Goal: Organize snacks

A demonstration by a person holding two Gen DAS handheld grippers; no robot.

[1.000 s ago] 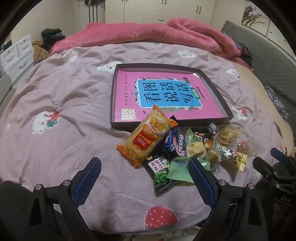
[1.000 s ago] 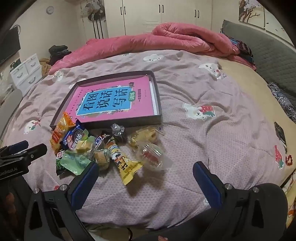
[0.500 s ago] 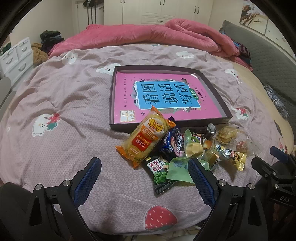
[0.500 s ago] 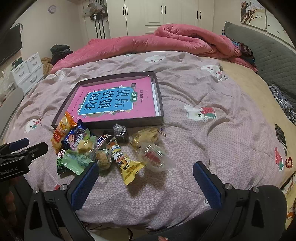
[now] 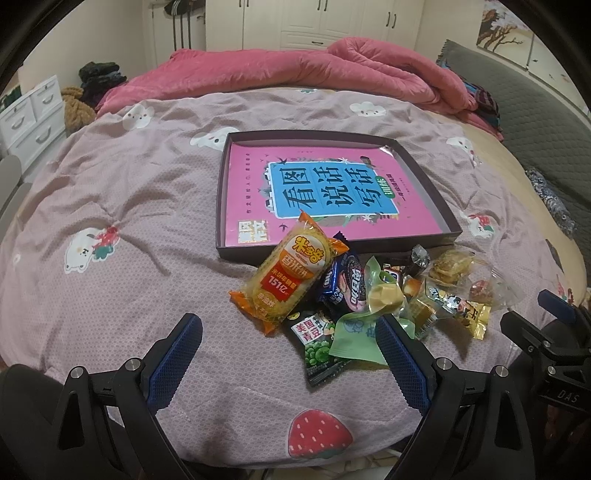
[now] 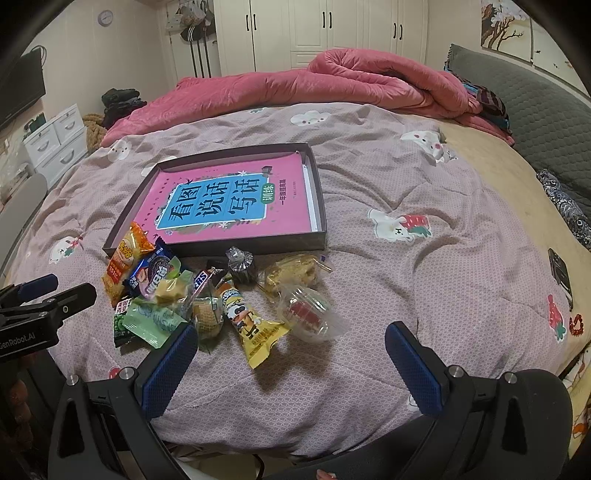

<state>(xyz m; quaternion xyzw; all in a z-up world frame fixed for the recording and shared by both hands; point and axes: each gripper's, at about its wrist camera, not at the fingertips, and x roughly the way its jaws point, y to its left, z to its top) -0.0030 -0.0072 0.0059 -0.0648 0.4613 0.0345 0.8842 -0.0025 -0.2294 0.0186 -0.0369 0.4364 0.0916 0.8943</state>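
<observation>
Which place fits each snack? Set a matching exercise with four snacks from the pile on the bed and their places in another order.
Things:
1. orange rice cracker pack
2. green pea packet
3. yellow cartoon packet
4. clear plastic shell

Places:
A. right end of the pile, on the bedspread
B. top end over the tray wall
C. nearest the left gripper, partly under a pale green wrapper
D. just left of the clear shell

Pairs: 1-B, 2-C, 3-D, 4-A

White wardrobes point(image 6: 325, 33) behind a bed point(image 6: 424, 221), white drawers point(image 6: 55, 144) left
</observation>
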